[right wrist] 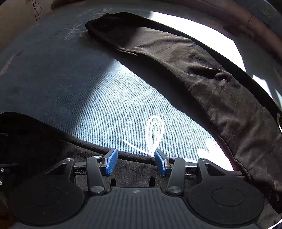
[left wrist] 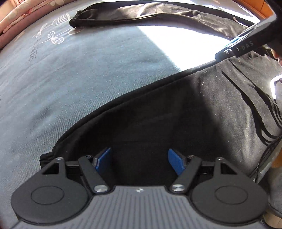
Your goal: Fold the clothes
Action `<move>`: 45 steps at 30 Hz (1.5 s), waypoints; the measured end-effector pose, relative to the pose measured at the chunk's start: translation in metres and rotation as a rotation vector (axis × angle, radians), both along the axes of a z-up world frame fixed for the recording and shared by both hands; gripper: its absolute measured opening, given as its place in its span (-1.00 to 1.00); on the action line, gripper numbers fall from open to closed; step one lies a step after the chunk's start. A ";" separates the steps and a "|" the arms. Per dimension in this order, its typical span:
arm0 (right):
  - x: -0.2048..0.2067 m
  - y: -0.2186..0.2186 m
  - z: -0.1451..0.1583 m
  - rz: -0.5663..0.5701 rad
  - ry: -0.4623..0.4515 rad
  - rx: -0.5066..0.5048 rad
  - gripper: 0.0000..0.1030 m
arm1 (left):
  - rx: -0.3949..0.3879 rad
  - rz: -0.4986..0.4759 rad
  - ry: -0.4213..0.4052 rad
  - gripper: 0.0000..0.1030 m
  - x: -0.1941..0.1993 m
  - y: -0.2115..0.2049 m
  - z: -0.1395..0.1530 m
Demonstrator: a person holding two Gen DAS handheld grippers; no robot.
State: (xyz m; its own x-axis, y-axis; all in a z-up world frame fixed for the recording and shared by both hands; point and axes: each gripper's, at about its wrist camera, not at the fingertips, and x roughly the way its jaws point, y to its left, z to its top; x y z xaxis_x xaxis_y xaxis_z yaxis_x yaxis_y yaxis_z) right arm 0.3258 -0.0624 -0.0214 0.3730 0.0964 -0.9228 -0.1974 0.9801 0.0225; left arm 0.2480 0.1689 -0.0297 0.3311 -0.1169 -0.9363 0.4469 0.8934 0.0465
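Black trousers lie spread on a blue-grey bedsheet (left wrist: 70, 79), their two legs splayed apart. The near leg (left wrist: 176, 114) runs from an elastic cuff (left wrist: 45, 158) toward the waist and its drawstrings (left wrist: 255, 105). My left gripper (left wrist: 140, 161) hovers over this leg near the cuff, open, with cloth below its blue pads and none pinched. My right gripper (right wrist: 135, 161) is open over the same leg's edge (right wrist: 44, 141), nearer the waist; one of its fingers (left wrist: 229, 51) shows in the left wrist view. The far leg (right wrist: 193, 70) lies flat beyond a sunlit strip of sheet (right wrist: 105, 105).
The sheet carries white flower prints (right wrist: 153, 132). Pink floral bedding (left wrist: 26, 10) borders it at the far left, and an orange wooden edge (left wrist: 255, 7) shows at the far right. Thin black cables (left wrist: 264, 158) hang beside the waist end.
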 end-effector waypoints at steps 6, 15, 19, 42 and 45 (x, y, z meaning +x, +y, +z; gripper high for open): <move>-0.049 -0.004 -0.015 -0.089 0.121 -0.030 0.02 | 0.011 0.029 0.020 0.41 -0.005 0.019 -0.008; -0.016 -0.005 -0.031 -0.120 0.022 -0.028 0.18 | 0.034 0.055 0.006 0.48 -0.005 0.037 -0.013; -0.011 0.010 -0.005 -0.107 0.013 0.037 0.18 | 0.026 0.119 0.010 0.46 0.001 0.048 -0.002; -0.004 0.096 -0.002 0.005 0.036 0.024 0.37 | -0.188 0.138 -0.021 0.48 0.013 0.057 0.018; -0.014 0.093 -0.004 -0.004 0.056 0.025 0.37 | -0.195 0.179 -0.073 0.48 0.020 0.060 0.019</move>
